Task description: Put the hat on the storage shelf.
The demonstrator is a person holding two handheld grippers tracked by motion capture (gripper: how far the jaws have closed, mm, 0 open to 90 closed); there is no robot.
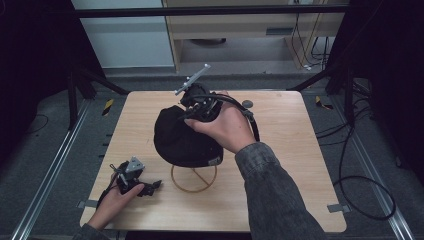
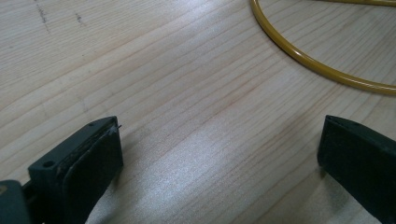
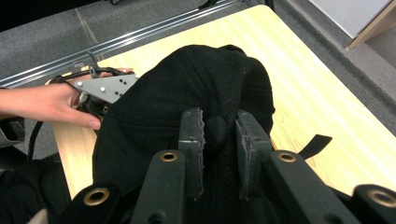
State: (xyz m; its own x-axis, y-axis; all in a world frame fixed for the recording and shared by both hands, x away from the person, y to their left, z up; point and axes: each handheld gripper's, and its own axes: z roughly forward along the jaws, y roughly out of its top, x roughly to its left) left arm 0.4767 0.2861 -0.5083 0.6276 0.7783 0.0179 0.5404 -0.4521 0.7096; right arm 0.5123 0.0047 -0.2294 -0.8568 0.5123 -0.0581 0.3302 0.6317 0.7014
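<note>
You are at a light wooden table [image 1: 280, 150] with a two-jaw gripper in each hand, and the work in hand is a black cap [image 1: 182, 137] sitting on a yellow wire stand [image 1: 194, 181] near the middle of the tabletop. The cap rides on top of the stand, above the stand's round base ring, which lies flat on the wood just in front of it. Your right gripper [image 3: 219, 140] comes down onto the far top of the cap's crown, and its jaws are pressed together on a small fold of the black fabric; in the right gripper view the pinched ridge of cloth bulges up between the two pads. Gripping at the crown looks sensible, since a pull from there would lift the cap straight off the stand rather than drag the stand sideways. A short black strap [image 3: 315, 144] from the cap's back edge pokes out to one side over the table. Your left gripper [image 1: 150, 187] rests low near the front left of the table, well apart from the cap, with your left hand [image 1: 112, 202] around it. Its jaws are spread wide with nothing but bare wood between them, and in the left gripper view the yellow ring curves past just beyond them. That hand seems parked near the base, perhaps ready to steady the stand if it shifts.
</note>
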